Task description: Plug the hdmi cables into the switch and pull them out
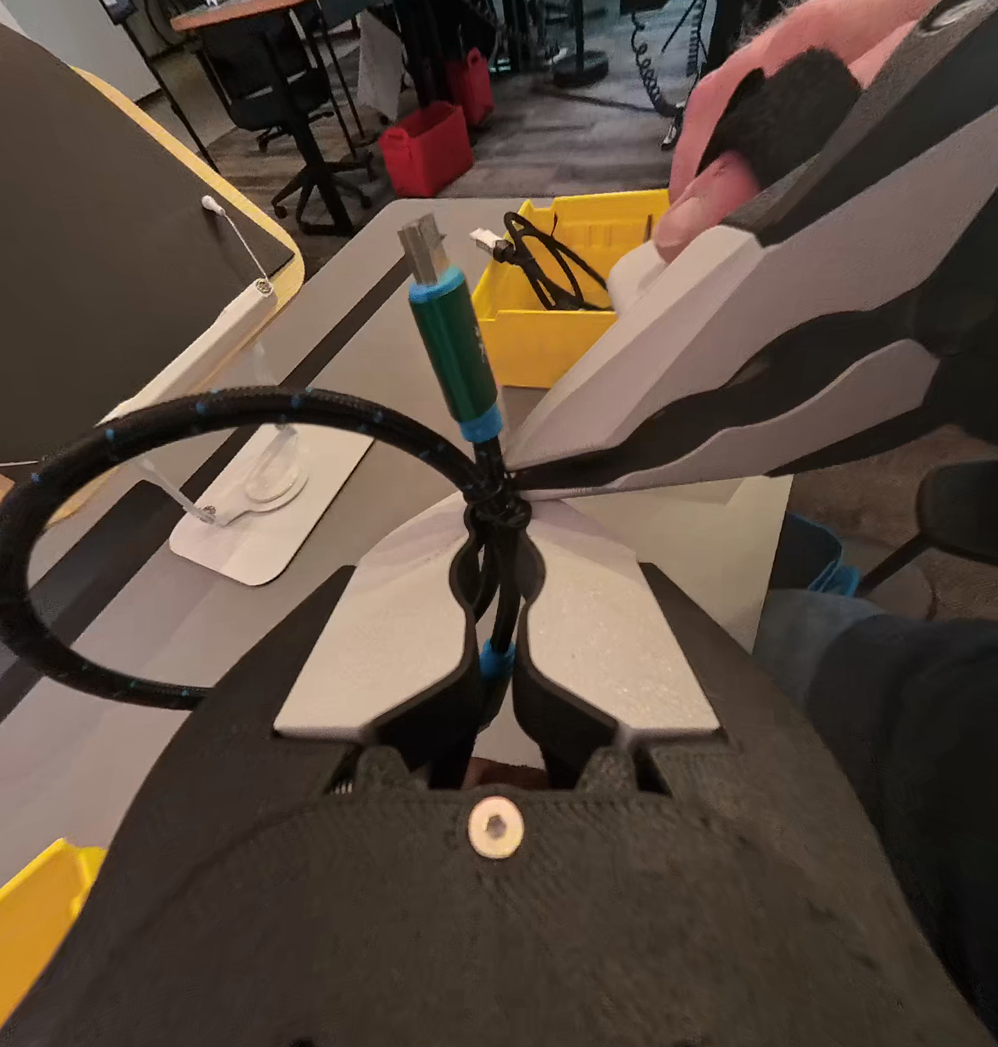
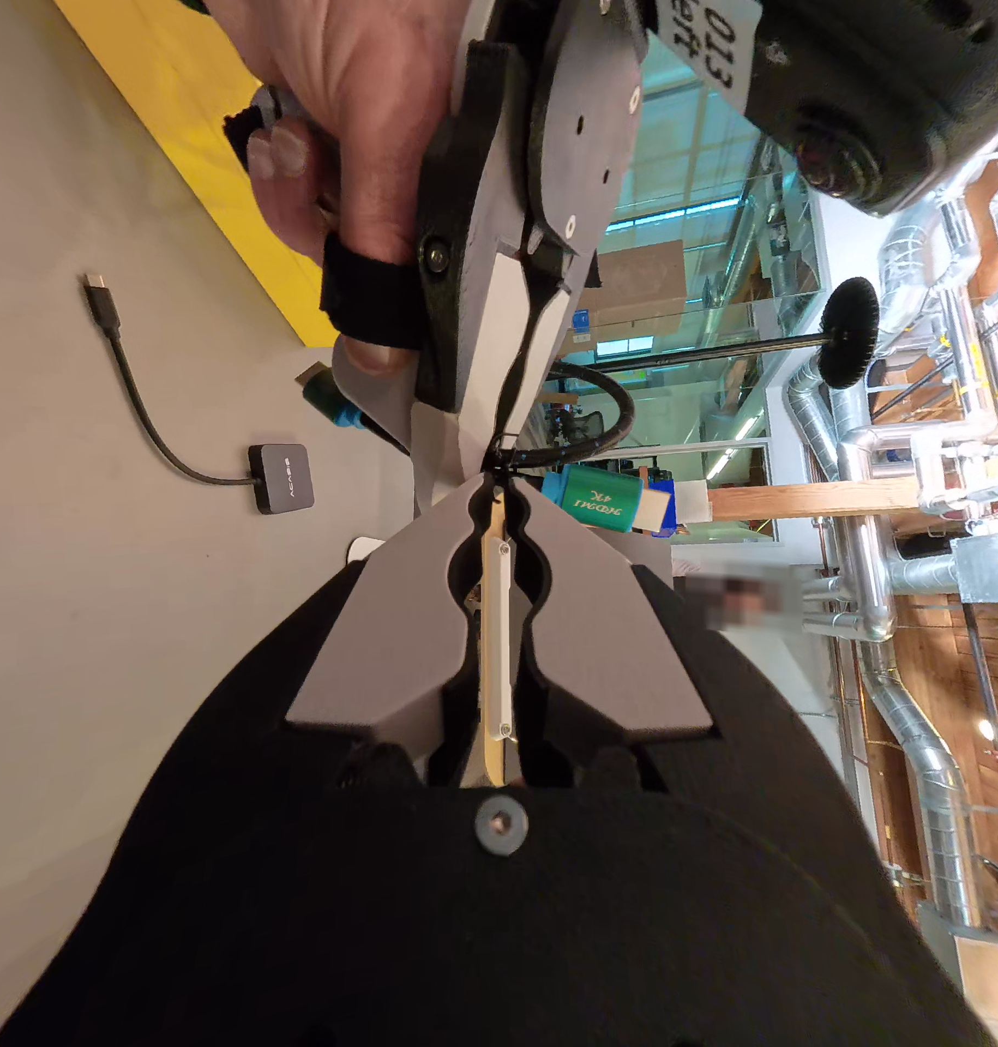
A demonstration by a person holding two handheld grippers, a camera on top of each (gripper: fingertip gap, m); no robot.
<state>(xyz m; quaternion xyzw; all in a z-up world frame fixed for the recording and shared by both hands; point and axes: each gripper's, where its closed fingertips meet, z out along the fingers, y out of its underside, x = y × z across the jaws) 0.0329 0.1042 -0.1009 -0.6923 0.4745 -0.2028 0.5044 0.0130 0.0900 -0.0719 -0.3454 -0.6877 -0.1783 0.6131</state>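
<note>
- Currently both grippers are meeting tip to tip on the bundled cable (image 1: 145,419), held above the table (image 1: 344,317).
- Left gripper (image 1: 499,513) is pinching the bundle at its tie.
- Right gripper (image 2: 494,481) is pinching the same tie from 2 o'clock.
- Green plug (image 1: 454,345) is pointing to 12.
- Switch (image 2: 281,479) is lying on the table at 9 o'clock, unplugged.

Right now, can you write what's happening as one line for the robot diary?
left gripper: shut on HDMI cable | right gripper: shut on tie | green plug: free, upright | switch: on table, unplugged

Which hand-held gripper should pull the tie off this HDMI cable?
Right, probably: the right hand-held gripper pinches the tie while the left hand-held gripper clamps the HDMI cable.
</note>
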